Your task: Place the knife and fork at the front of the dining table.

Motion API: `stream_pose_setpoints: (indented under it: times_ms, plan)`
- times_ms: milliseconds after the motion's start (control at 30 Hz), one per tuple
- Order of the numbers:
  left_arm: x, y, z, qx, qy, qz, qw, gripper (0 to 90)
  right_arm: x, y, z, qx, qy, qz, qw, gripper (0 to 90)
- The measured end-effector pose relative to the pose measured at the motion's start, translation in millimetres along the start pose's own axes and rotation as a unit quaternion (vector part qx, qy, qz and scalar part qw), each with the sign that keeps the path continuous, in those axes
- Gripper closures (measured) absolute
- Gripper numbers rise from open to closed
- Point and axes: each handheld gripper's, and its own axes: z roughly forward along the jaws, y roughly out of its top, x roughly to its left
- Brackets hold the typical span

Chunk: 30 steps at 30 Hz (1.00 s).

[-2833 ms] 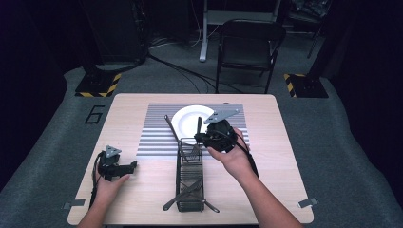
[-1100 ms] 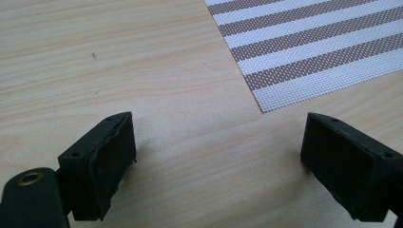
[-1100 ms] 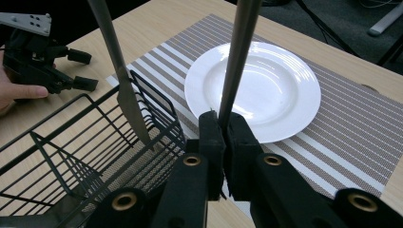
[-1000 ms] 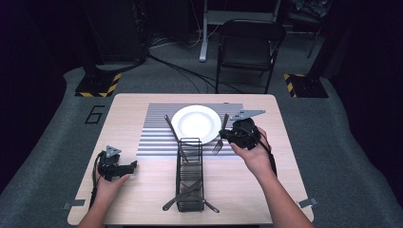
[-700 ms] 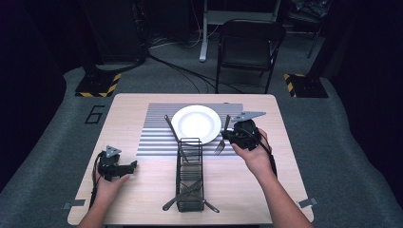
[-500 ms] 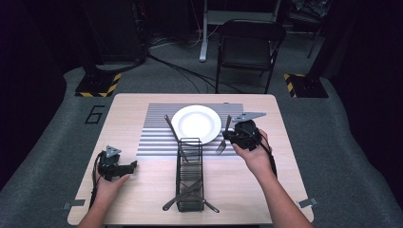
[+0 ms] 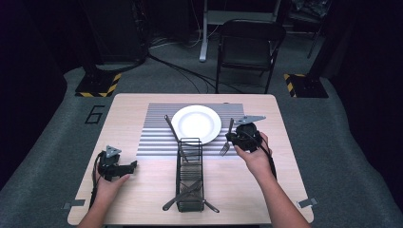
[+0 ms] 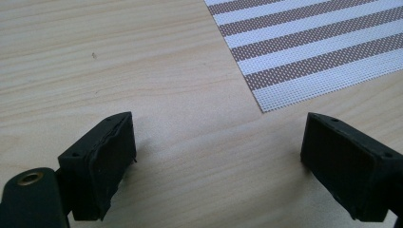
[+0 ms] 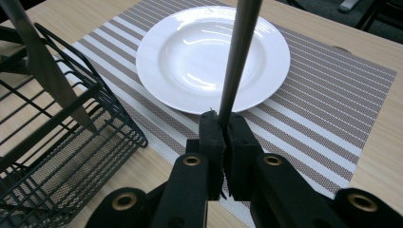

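Observation:
My right gripper (image 7: 236,137) is shut on a metal fork (image 7: 227,138), held just right of the white plate (image 7: 196,123) over the striped placemat (image 7: 157,137), tines toward the near side. In the right gripper view the fork's handle (image 9: 237,57) rises from between the closed jaws (image 9: 223,128) across the plate (image 9: 209,52). My left gripper (image 7: 128,166) rests on the wooden table at the near left, open, with bare wood between its pads (image 8: 107,156) and the placemat's corner (image 8: 323,47) beyond.
A black wire cutlery basket (image 7: 189,175) stands mid-table, near the plate, with a knife (image 7: 171,127) leaning out its far end and more utensils at its near end. It fills the left of the right gripper view (image 9: 57,156). A folding chair (image 7: 249,42) stands behind the table.
My right gripper has carried the fork from over the basket's far end to the right of the plate; over the last second it barely moved. The left gripper stayed put.

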Motion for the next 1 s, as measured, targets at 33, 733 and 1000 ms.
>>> stream_pose_setpoints:
  times_ms: [33,733,1000]
  plan:
    - [0.0,0.0,0.0,0.000,0.000,0.000,1.0000,11.0,-2.7,-2.9,2.4,0.002,-0.002,0.002,1.0000,87.1]
    - [0.0,0.0,0.0,0.000,0.000,0.000,1.0000,11.0,-18.6,-17.5,24.5,0.013,-0.024,0.021,0.9994,87.1]
    - [0.0,0.0,0.0,0.000,0.000,0.000,1.0000,11.0,-21.1,-19.7,31.7,0.013,-0.031,0.024,0.9992,87.0]
